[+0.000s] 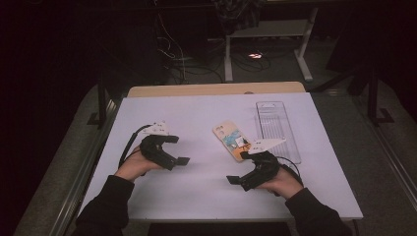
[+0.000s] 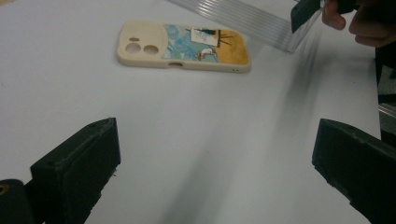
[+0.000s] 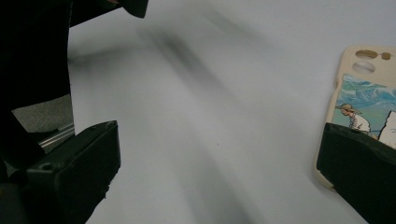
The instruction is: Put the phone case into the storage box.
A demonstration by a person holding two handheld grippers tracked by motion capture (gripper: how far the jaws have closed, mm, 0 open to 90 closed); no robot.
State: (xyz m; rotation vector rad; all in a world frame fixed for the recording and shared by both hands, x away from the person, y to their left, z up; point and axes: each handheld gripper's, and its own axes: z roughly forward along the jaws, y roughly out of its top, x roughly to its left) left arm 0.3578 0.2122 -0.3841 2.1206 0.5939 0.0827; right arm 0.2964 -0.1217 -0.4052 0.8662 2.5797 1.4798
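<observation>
A: Phone case [image 1: 233,140] is lying flat on the white table [image 1: 196,113], printed side up, camera cutouts pointing away from you, just left of the clear ribbed tray [image 1: 275,129].

B: What are my grippers doing?

A: Your right gripper [image 1: 235,180] is sitting just near-side of the case, jaws pointing left across the table. In the right gripper view its jaws are standing wide apart and gripping nothing; one jaw is overlapping the case's edge [image 3: 357,93] in frame, but I can't tell if it's touching.

B: And the left?

A: Your left gripper [image 1: 179,150] is resting well left of the case, jaws aiming toward it. In the left gripper view they're spread wide with only bare table between them, and the case [image 2: 183,46] is lying well ahead, untouched.
</observation>
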